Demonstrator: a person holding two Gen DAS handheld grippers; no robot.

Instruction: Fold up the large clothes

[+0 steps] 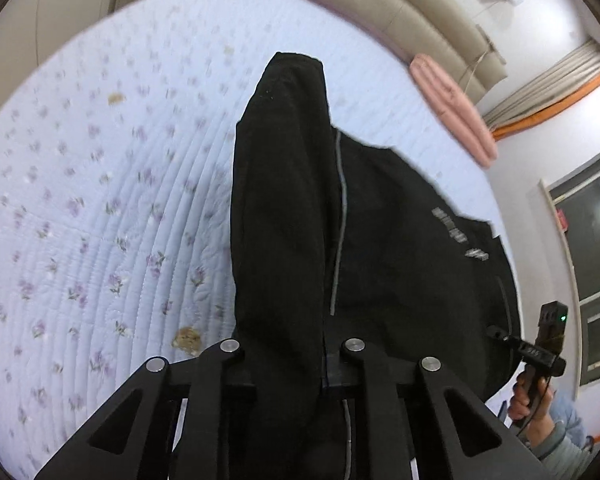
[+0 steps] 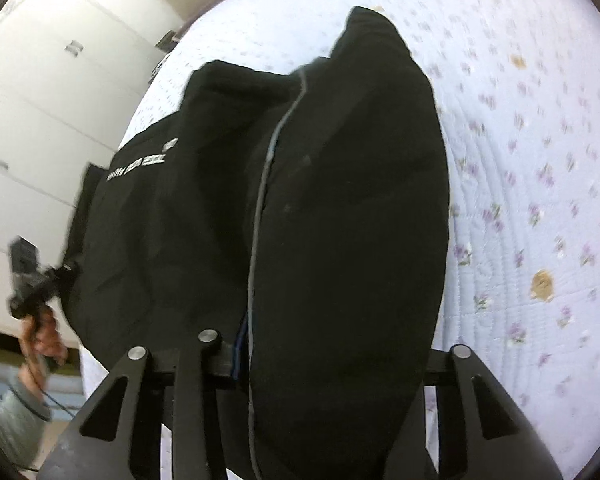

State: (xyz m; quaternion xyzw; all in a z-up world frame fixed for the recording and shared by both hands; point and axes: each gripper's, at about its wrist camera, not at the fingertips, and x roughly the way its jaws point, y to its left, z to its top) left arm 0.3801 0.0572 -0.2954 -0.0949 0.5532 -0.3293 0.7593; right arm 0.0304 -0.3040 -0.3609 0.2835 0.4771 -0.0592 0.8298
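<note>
Two grippers, left (image 1: 292,360) and right (image 2: 332,356), are each clamped on a black jacket (image 1: 380,240) raised above the quilt (image 1: 100,200).

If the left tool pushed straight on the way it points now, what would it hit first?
Most likely the black garment that drapes between its fingers and fills the path ahead; beyond that lies the floral quilt. Depth is hard to judge.
</note>
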